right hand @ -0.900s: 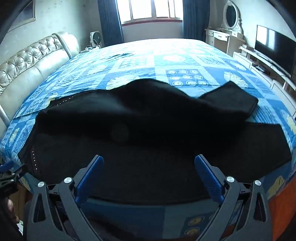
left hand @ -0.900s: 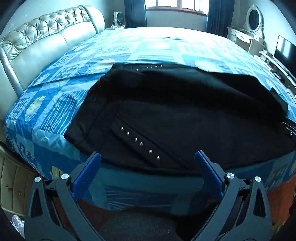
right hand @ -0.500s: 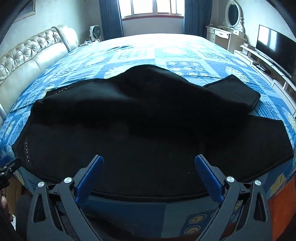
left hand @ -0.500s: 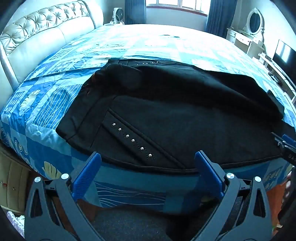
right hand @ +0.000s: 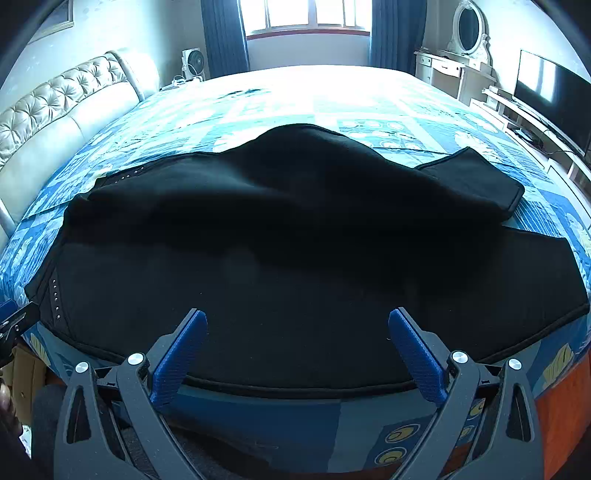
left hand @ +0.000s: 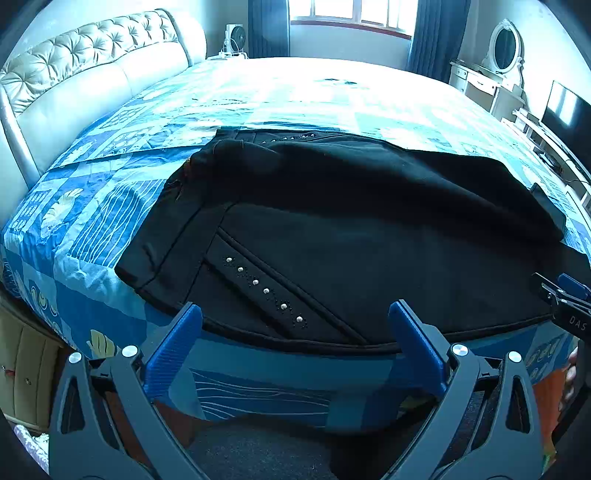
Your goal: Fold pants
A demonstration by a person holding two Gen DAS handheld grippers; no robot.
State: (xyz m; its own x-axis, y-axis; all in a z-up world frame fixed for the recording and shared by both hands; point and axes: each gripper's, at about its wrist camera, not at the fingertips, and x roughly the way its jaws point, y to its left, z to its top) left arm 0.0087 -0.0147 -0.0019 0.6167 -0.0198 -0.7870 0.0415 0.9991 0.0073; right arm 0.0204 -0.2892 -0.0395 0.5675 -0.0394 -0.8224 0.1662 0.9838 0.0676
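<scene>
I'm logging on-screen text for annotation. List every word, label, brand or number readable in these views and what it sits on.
"DAS": white letters on the dark body of the right tool, seen at the right edge of the left wrist view; the edge may cut off more letters.
Black pants: a row of metal studs, no lettering.
Blue bedspread: printed patterns only, no words readable.
Television: dark screen, no text.

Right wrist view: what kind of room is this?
Most likely a home bedroom. A large bed with a blue patterned cover and tufted headboard fills the view, black pants spread on it. A dressing table with an oval mirror and a TV stand along the right wall.
</scene>
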